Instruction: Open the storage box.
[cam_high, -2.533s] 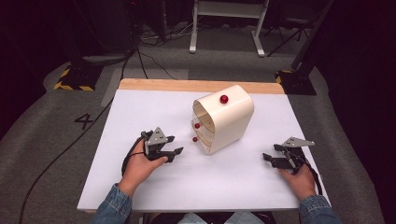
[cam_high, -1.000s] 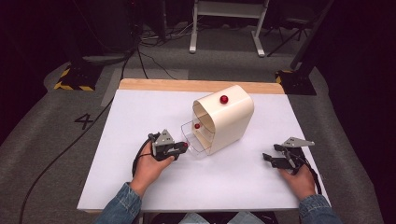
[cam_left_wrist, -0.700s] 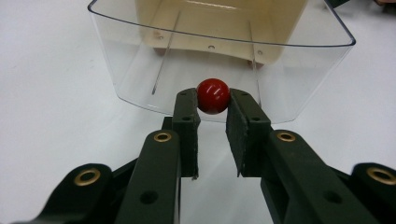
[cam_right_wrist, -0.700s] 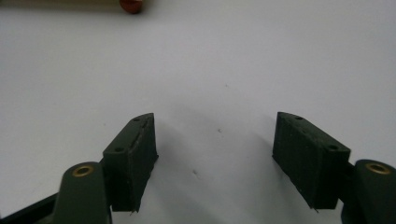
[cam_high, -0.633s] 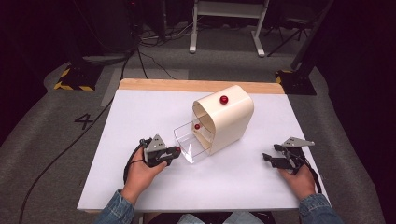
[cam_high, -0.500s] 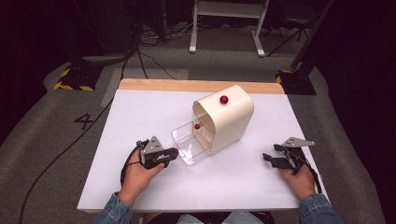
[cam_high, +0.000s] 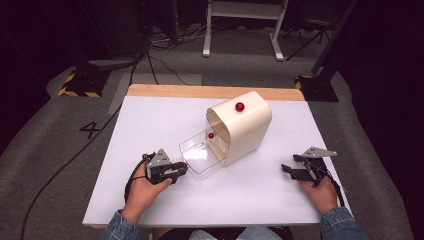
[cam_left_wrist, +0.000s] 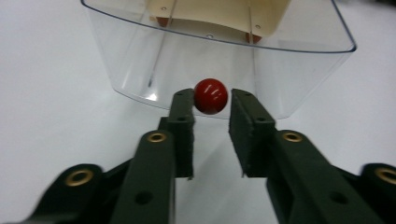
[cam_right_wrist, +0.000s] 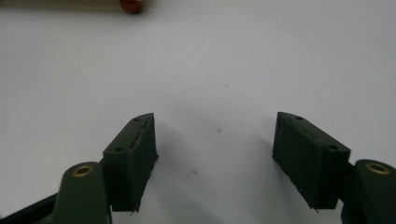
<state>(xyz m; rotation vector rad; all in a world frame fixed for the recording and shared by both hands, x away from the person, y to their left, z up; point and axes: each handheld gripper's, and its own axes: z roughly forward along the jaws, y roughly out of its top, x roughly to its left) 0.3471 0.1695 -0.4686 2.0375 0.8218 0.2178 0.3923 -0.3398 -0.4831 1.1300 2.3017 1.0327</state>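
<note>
**Clerk:** Entry one, change since the earlier frames. The clear drawer (cam_high: 200, 156) stood nearly flush in the cream cabinet (cam_high: 242, 126) a couple of seconds ago; it now projects well out of the front, toward the person's side of the table (cam_high: 150, 120). The left gripper (cam_high: 176, 171) has travelled back with it.

**Checker:** And what is it gripping?

**Clerk:** The red ball knob (cam_left_wrist: 210, 95) on the drawer's front wall. In the left gripper view the two black jaws are closed against either side of that knob, pinching it. Judgement: the pull-out step is largely accomplished; the drawer looks close to full extension, so little travel should remain.

**Checker:** Right side?

**Clerk:** Right gripper (cam_high: 290, 170): resting on the table well apart from the cabinet, unmoved across the frames, jaws spread wide with only bare white surface between them.

**Checker:** Description of the item itself?

**Clerk:** Drawer: transparent plastic, rounded corners, thin walls, appears empty. Lowest of the cabinet's tiers; a second red knob (cam_high: 211, 135) shows on the tier above, inside the cabinet's arched opening, and a third (cam_high: 240, 106) sits on the cabinet's curved top. Cabinet: cream, glossy, standing angled near the table's middle. Drawer's rear end remains inside the cabinet body; how far in cannot be told.
</note>
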